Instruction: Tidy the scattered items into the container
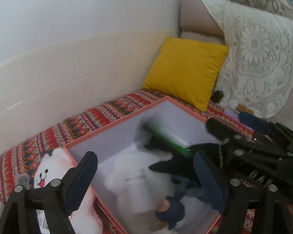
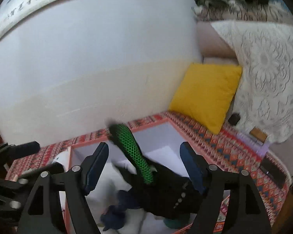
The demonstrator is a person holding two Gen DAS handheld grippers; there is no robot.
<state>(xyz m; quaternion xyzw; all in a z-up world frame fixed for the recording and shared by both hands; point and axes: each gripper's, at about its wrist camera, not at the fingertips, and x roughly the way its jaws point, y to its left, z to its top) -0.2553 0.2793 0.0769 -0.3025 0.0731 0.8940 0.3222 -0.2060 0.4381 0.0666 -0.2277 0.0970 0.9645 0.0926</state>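
Observation:
A pink-rimmed box [image 1: 138,113] with white inner walls sits on the patterned cover; it also shows in the right wrist view [image 2: 152,126]. Inside lie a white plush [image 1: 138,183], a dark blue soft item [image 1: 171,210] and a black glove with a green honeycomb strip [image 2: 134,150], which looks blurred in the left wrist view [image 1: 166,138]. My right gripper [image 2: 144,161] is open over the box, with the green-and-black glove between its fingers, untouched. My left gripper [image 1: 146,179] is open over the box. A white dog plush [image 1: 48,173] leans outside the box's left wall.
A yellow cushion [image 1: 185,72] and a lace-covered sofa arm [image 1: 259,58] stand behind the box. A lilac comb [image 2: 252,138], a wooden piece [image 2: 258,133] and a small dark object [image 2: 234,119] lie on the cover to the right. A wall [image 1: 68,39] runs along the left.

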